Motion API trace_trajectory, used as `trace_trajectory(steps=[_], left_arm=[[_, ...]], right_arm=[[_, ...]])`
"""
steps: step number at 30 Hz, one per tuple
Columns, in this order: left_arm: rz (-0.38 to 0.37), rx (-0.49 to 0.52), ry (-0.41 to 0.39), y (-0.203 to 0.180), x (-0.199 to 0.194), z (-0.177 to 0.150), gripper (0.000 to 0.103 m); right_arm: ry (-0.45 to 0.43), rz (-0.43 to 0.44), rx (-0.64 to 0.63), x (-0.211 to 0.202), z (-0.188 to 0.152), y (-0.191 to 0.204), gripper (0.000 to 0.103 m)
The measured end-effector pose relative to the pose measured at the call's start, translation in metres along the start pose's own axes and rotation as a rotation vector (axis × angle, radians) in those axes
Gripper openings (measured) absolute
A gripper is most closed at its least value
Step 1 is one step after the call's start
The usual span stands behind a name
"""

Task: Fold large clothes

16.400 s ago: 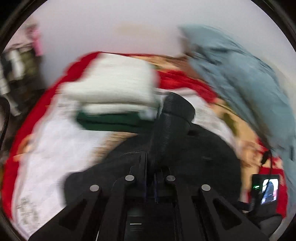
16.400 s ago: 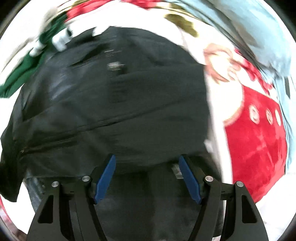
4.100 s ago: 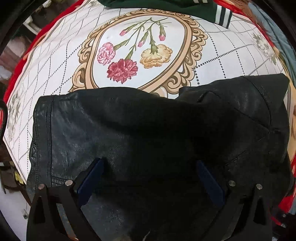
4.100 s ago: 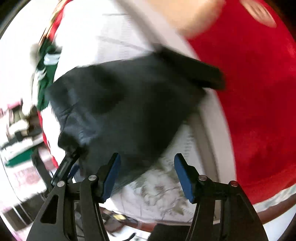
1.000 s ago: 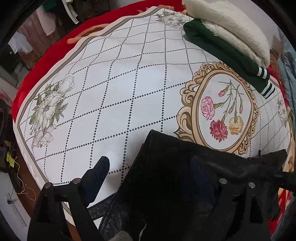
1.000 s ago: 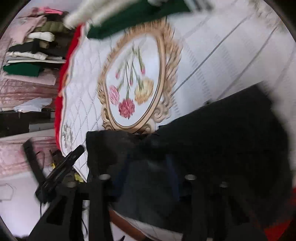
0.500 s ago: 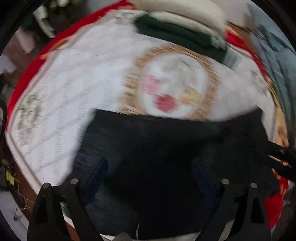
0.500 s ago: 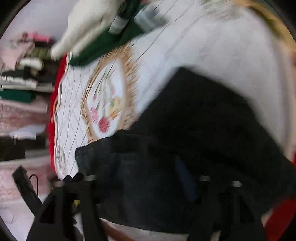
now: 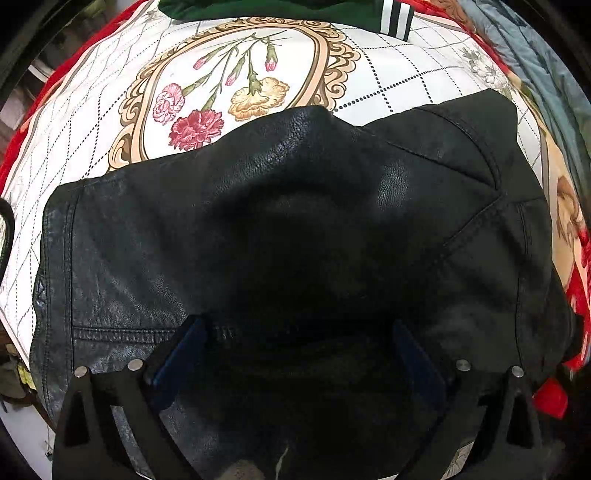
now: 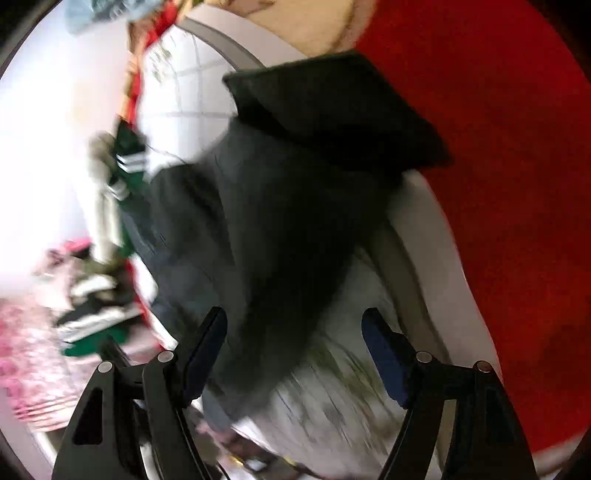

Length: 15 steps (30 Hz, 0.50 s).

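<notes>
A black leather jacket [image 9: 295,221] lies folded on the white floral bed cover [image 9: 240,85] and fills most of the left wrist view. My left gripper [image 9: 295,354] points straight down over the jacket's near part. Its jaws are opening wide, and the blue pads [image 9: 177,354] stand apart from the leather with nothing pinched. The right wrist view is blurred. There my right gripper [image 10: 295,347] is open over one end of the jacket [image 10: 295,184], where the jacket meets the bed cover [image 10: 406,229]. Nothing is held between its fingers.
A green garment with white stripes [image 9: 295,11] and a cream one [image 10: 99,192] lie stacked at the far edge of the cover. A red blanket [image 10: 498,147] borders the cover. Grey-blue cloth [image 9: 546,55] lies at the far right. Shelves of clothes [image 10: 85,295] stand beyond the bed.
My left gripper has moved from the jacket's left edge to over its middle, jaws wider. My right gripper has let go of the jacket, opened, rolled and swung to the jacket's end.
</notes>
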<state>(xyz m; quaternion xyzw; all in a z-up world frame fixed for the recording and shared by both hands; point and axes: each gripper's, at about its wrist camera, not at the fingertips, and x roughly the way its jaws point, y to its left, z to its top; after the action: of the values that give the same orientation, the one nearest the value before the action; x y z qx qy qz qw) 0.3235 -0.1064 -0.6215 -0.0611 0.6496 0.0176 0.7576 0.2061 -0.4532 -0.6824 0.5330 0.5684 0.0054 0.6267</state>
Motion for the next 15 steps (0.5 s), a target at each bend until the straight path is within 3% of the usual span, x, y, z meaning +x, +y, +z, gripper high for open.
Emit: trace_trajectory(steps=[8, 11, 15], left_arm=[[0.010, 0.007, -0.001, -0.003, 0.002, 0.001, 0.103], [0.009, 0.005, -0.012, -0.001, 0.002, -0.001, 0.103], [0.000, -0.004, -0.013, 0.002, 0.006, 0.005, 0.103]], right_arm=[[-0.139, 0.086, 0.027, 0.026, 0.031, 0.015, 0.078], [-0.139, 0.145, 0.024, 0.026, 0.030, 0.024, 0.038], [-0.138, 0.112, -0.036, 0.031, 0.035, 0.043, 0.025]])
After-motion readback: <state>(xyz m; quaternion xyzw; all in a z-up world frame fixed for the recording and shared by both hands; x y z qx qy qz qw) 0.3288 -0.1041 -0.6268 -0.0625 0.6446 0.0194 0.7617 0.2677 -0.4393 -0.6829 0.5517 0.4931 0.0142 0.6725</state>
